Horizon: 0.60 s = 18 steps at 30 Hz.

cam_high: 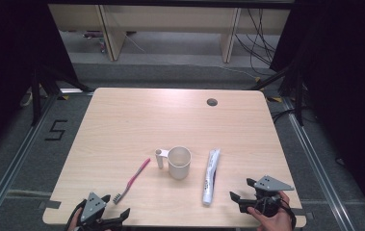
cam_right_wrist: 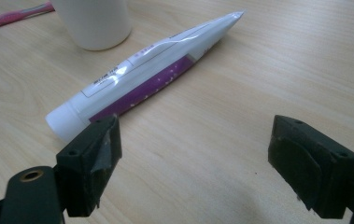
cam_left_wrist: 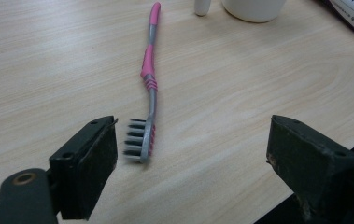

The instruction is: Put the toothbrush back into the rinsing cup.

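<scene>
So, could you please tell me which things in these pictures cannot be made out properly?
- Toothpaste tube: its label print is too small and blurred to read in the right gripper view.
- White cup: cut off by the top edge in the left gripper view; its inside is not visible there.
- Toothbrush: only the pink handle end shows in the right gripper view, cut off by the frame edge.
- Left hand-held gripper: partly cut off by the bottom edge in the high view.

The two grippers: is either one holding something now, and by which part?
Nothing is held. The left gripper stands open near the toothbrush head; the right gripper stands open beside the toothpaste tube.
</scene>
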Motion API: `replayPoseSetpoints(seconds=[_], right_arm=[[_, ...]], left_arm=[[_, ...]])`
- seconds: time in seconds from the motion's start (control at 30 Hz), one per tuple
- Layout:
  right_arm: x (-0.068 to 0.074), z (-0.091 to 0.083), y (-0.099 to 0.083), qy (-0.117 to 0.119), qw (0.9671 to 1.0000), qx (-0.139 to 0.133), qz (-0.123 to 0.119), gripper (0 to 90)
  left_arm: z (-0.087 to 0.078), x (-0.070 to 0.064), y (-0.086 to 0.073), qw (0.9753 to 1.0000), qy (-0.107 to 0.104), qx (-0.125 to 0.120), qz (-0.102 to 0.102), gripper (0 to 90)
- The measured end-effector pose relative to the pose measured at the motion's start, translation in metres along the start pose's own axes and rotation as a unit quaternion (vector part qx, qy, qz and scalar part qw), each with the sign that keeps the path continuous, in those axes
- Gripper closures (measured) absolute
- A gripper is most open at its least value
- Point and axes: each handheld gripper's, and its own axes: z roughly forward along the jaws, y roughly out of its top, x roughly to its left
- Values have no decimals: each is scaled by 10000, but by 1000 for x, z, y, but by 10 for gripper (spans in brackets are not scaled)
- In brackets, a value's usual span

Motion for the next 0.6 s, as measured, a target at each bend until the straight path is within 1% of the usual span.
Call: replayPoseSetpoints(seconds=[0.03, 0.07, 0.13, 0.17, 0.2, 0.23, 0.27, 0.3, 0.33, 0.37, 0.4, 0.43, 0.47, 0.5, 0.53, 0.57, 0.6], right_arm=[[-1, -1, 0, 0, 10000, 0, -51, 184], [-1, 0, 0, 6, 10000, -27, -43, 185], [0, 0, 0, -29, 10000, -19, -53, 195], [0, -1, 0, -8, 10000, -44, -74, 198], [0, -1, 1, -7, 9999, -56, -84, 198], [0, -1, 1, -1, 9999, -58, -87, 198], [-1, -1, 1, -11, 10000, -54, -79, 198], [-1, -1, 0, -22, 10000, -47, -76, 198], [-1, 0, 0, -36, 10000, -26, -49, 198], [-1, 0, 0, -33, 10000, -17, -55, 198], [1, 0, 0, 1, 10000, 26, 84, 199], [-1, 0, 0, -29, 10000, -5, -32, 200], [-1, 0, 0, -33, 10000, -20, -76, 202], [-1, 0, 0, -12, 10000, -47, -60, 203], [-1, 0, 0, -12, 10000, -47, -60, 203], [-1, 0, 0, -18, 10000, -12, -71, 204], [0, 0, 0, -11, 10000, 11, -41, 205]], left_arm=[[0, 0, 0, 10000, 28, 24, 19, 160], [0, -1, 0, 10000, 34, 23, -15, 160], [0, -1, 0, 10000, 4, -47, -22, 160], [0, -1, 0, 10000, 41, -30, -27, 161], [-1, -1, 0, 10000, 70, 53, 3, 161], [0, -1, 0, 10000, 25, -27, -48, 161], [0, -1, 0, 10000, -1, 2, -11, 161], [0, -2, 1, 10000, -28, -55, -41, 165], [-1, -2, 1, 10000, -39, -30, -1, 175], [-1, -3, 1, 10000, -49, -57, -61, 179], [-1, -2, 1, 9999, -106, -61, 4, 182], [-1, -3, 1, 9999, -111, -43, 23, 197], [0, -3, 1, 9999, -134, -79, 0, 207], [-1, -4, 1, 9999, -133, -54, 13, 232], [-1, -3, 1, 9999, -148, -37, 61, 232], [0, -4, 1, 9997, -199, -112, 39, 260], [-1, -4, 1, 9997, -201, -98, 94, 286]])
